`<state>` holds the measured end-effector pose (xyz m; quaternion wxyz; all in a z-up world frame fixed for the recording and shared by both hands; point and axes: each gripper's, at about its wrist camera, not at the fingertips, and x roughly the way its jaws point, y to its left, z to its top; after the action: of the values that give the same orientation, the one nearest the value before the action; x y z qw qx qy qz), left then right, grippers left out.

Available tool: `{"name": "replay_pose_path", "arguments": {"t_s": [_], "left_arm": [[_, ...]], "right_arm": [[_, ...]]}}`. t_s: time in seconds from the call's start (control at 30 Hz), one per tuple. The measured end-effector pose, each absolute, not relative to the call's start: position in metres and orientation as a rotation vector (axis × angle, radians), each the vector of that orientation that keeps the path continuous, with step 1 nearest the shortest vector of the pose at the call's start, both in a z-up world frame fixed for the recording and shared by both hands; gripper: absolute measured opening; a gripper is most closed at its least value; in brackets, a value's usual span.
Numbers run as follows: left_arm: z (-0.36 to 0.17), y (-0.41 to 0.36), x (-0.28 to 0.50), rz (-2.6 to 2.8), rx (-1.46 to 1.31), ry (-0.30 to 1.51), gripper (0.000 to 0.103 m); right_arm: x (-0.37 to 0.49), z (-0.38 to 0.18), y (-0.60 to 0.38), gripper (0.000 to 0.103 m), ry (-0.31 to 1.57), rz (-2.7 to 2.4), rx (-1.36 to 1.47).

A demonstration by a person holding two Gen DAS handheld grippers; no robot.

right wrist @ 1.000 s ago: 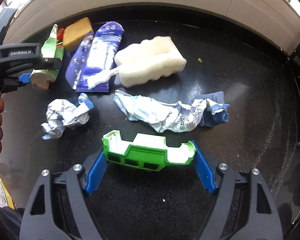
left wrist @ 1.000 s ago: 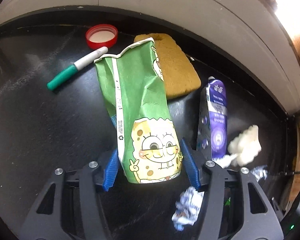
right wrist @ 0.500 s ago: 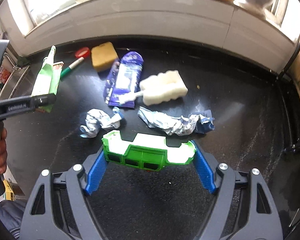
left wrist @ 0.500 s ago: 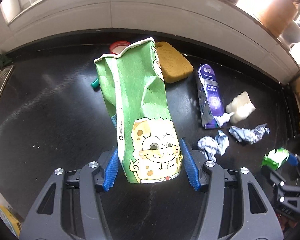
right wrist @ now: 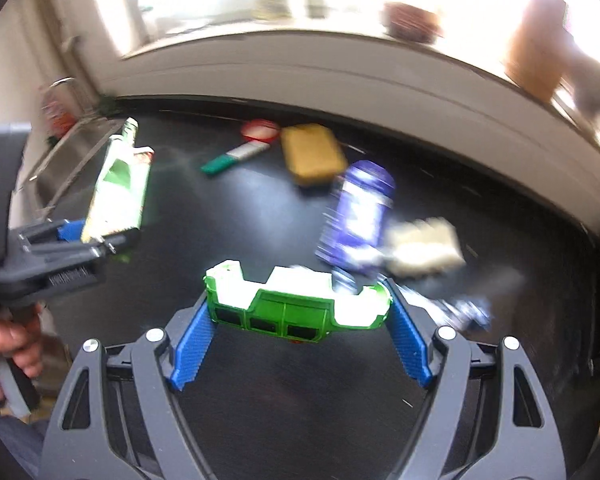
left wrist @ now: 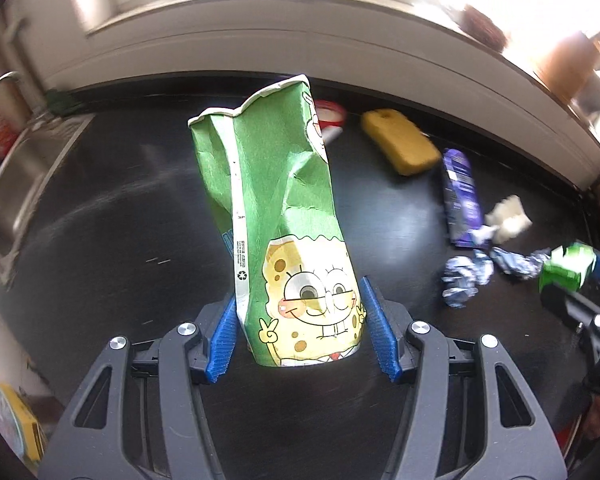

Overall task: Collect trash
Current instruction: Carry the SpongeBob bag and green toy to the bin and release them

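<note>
My left gripper (left wrist: 302, 332) is shut on a crushed green SpongeBob paper cup (left wrist: 284, 216) and holds it upright above the black counter (left wrist: 112, 216). It also shows at the left of the right wrist view (right wrist: 118, 188). My right gripper (right wrist: 298, 334) is shut on a green and white plastic piece (right wrist: 296, 304), held above the counter; the piece shows at the right edge of the left wrist view (left wrist: 566, 266). Crumpled foil wrappers (left wrist: 466, 278) and a purple packet (left wrist: 462, 196) lie on the counter.
A yellow sponge (left wrist: 400, 146), a white sponge (left wrist: 508, 222), a red lid (right wrist: 260, 130) and a green marker (right wrist: 232, 158) lie near the back. A steel sink (left wrist: 16, 184) is at the left. A windowsill wall (left wrist: 300, 44) runs behind.
Both grippers have lifted up and pulled back from the counter with their items, so the things on the counter look smaller. The sink has come into view.
</note>
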<state>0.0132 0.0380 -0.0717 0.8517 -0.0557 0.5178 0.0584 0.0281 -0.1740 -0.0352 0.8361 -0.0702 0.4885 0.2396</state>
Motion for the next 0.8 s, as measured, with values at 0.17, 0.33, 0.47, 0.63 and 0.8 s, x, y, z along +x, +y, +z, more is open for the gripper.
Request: {"name": "replay_pose_path", "arguments": {"t_s": [0.17, 0.33, 0.47, 0.63, 0.8], "left_arm": [[-0.065, 0.104, -0.034, 0.276, -0.187, 1.073, 0.056], [-0.08, 0.188, -0.104, 0.473, -0.326, 1.092, 0.057], [-0.103, 0.244, -0.168, 0.62, -0.446, 1.111, 0.057], [-0.135, 0.293, -0.248, 0.756, -0.598, 1.119, 0.057], [-0.175, 0.323, -0.307, 0.827, -0.777, 1.105, 0.057]], "right_arm": [[0.026, -0.025, -0.077, 0.077, 1.023, 0.732, -0.236], [-0.007, -0.032, 0.043, 0.077, 1.037, 0.99, -0.371], [-0.05, -0.049, 0.131, 0.077, 1.074, 1.184, -0.468], [-0.11, -0.071, 0.227, 0.077, 1.139, 1.41, -0.564], [-0.163, -0.096, 0.302, 0.077, 1.191, 1.559, -0.641]]}}
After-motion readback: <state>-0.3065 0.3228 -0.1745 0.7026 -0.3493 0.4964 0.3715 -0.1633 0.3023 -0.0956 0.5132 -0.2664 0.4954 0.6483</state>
